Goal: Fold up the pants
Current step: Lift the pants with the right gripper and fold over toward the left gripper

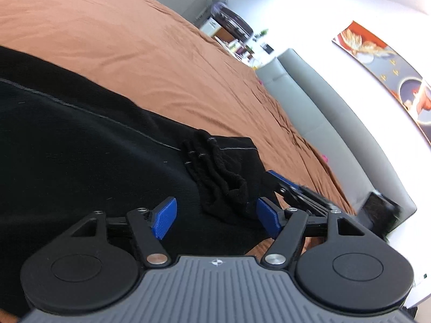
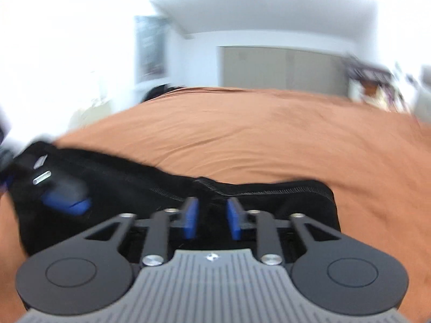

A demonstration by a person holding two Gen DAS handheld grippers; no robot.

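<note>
Left wrist view: the black fabric pants (image 1: 80, 140) lie spread on the rust-brown bedspread (image 1: 121, 35), and the left gripper (image 1: 216, 220) hovers over their bunched ribbed cuff (image 1: 218, 172) with its blue pads wide apart, holding nothing. Right wrist view: the right gripper (image 2: 211, 218) sits at the pants' stitched edge (image 2: 242, 191), pads partly apart; whether fabric is between them I cannot tell.

You have no readable text here; only a small white emblem on each tool's grey ribbed body (image 1: 216, 262).
</note>
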